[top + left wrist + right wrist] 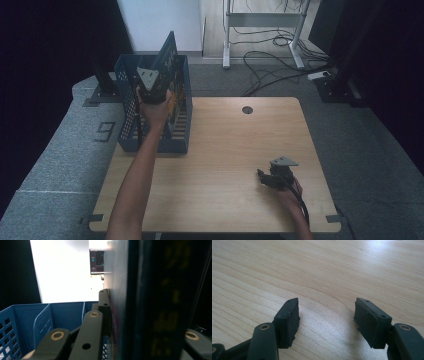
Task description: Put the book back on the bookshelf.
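A tall, flat dark blue book [168, 50] stands upright and sticks out above a blue slotted plastic crate [126, 131] at the table's far left corner. My left gripper [157, 75] reaches into the crate and is shut on the book. In the left gripper view the dark book [155, 302] sits between the jaws of my left gripper [147, 315], with the crate's dividers [42, 320] below. My right gripper [261, 176] rests low over the wooden table [225, 145] near its front right. In the right gripper view my right gripper [327, 320] is open with only bare wood between its pads [288, 322].
Other upright items with yellow markings [175, 107] stand in the crate. A round cable hole [247, 109] lies near the table's far edge. Cables [280, 60] and a desk frame [227, 35] are on the floor beyond. Grey mats [60, 150] flank the table.
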Demonstrator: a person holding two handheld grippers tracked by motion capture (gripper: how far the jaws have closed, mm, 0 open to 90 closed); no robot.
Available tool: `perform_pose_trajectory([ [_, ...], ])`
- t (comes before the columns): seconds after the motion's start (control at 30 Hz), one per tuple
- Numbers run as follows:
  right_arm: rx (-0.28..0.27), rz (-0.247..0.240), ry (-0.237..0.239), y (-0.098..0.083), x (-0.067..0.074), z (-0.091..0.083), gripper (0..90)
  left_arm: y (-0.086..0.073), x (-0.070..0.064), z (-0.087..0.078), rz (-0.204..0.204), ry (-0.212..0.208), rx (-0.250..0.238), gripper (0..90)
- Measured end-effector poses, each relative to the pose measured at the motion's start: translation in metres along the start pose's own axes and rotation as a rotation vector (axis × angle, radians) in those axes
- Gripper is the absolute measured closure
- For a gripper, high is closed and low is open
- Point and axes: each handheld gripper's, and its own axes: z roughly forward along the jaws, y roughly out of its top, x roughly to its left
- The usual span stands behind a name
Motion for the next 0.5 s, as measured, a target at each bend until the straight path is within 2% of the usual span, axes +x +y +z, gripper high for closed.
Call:
perform_pose_trajectory([
  [0.37, 0.002, 0.0, 0.0, 0.0, 0.0, 0.0, 35.6, -0.015, -0.014, 0.008, 0.049, -0.005, 0.016, 82.0],
  [0.5, 0.002, 0.002, 0.0, 0.0, 0.0, -0.001, 35.6, -0.022, -0.017, 0.011, 0.049, -0.007, 0.029, 82.0],
])
